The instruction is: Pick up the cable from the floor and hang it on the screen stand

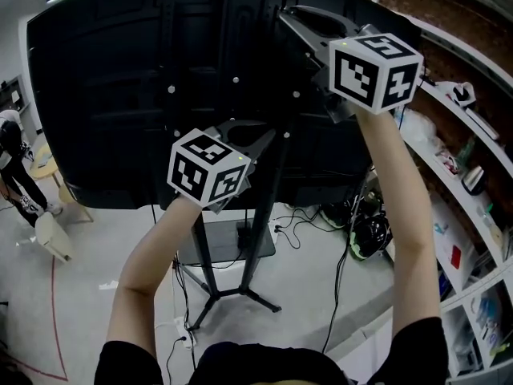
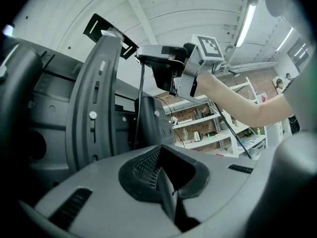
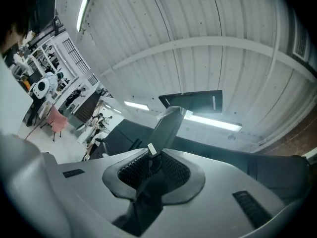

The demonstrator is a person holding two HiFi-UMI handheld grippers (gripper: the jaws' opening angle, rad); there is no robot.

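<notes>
Cable (image 2: 140, 93) dangled off the floor, grasped in the fingers of the right gripper (image 3: 151, 162) beside the screen stand (image 1: 263, 215), not yet hung; left gripper (image 2: 161, 175) clenched, empty.

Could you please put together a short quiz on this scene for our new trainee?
1. Against the back of the screen, the left gripper is held: A) higher than, B) lower than, C) level with the right gripper.
2. True or false: the right gripper's jaws stand empty.
3. What furniture lines the wall on the person's right?
Key: 1 B. 2 False: they are closed on the black cable. 3 White shelves.
</notes>
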